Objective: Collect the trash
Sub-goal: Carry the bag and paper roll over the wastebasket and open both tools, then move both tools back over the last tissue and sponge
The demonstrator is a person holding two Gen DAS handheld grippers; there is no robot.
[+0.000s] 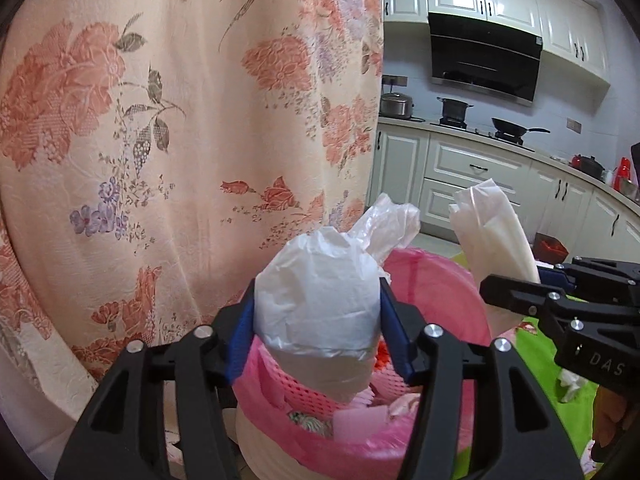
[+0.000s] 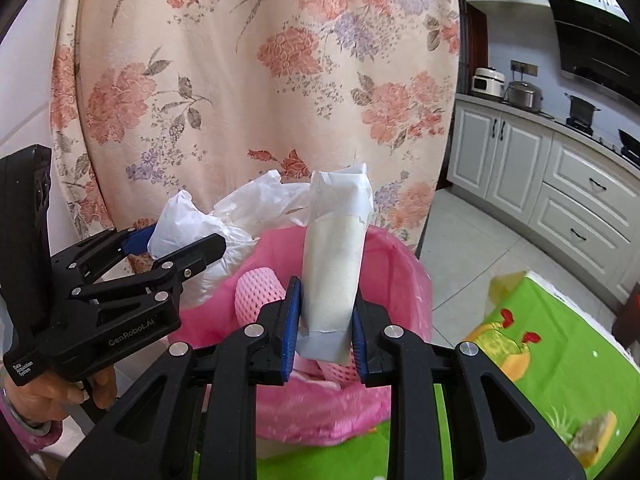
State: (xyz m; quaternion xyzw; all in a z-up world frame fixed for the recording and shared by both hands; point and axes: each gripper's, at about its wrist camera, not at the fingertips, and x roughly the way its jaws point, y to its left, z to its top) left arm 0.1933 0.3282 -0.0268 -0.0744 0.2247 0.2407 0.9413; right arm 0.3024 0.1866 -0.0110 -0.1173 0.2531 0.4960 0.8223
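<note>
A pink-lined trash bin (image 1: 440, 280) stands right below both grippers, with pink foam netting (image 1: 304, 392) and other scraps inside. My left gripper (image 1: 318, 320) is shut on a crumpled white plastic bag (image 1: 320, 280), held over the bin's near rim. My right gripper (image 2: 326, 320) is shut on an upright white paper packet (image 2: 334, 272) above the bin (image 2: 400, 272). In the right wrist view the left gripper (image 2: 180, 236) and its bag (image 2: 184, 224) appear at the left. In the left wrist view the right gripper (image 1: 520, 280) and its packet (image 1: 496, 224) appear at the right.
A floral curtain (image 1: 180, 120) hangs close behind the bin. A table with a green patterned cloth (image 2: 540, 340) lies to the right, with a scrap (image 2: 592, 436) on it. White kitchen cabinets (image 1: 472, 168) and a stove with pots are further back. A person's hand (image 2: 44, 396) holds the left gripper.
</note>
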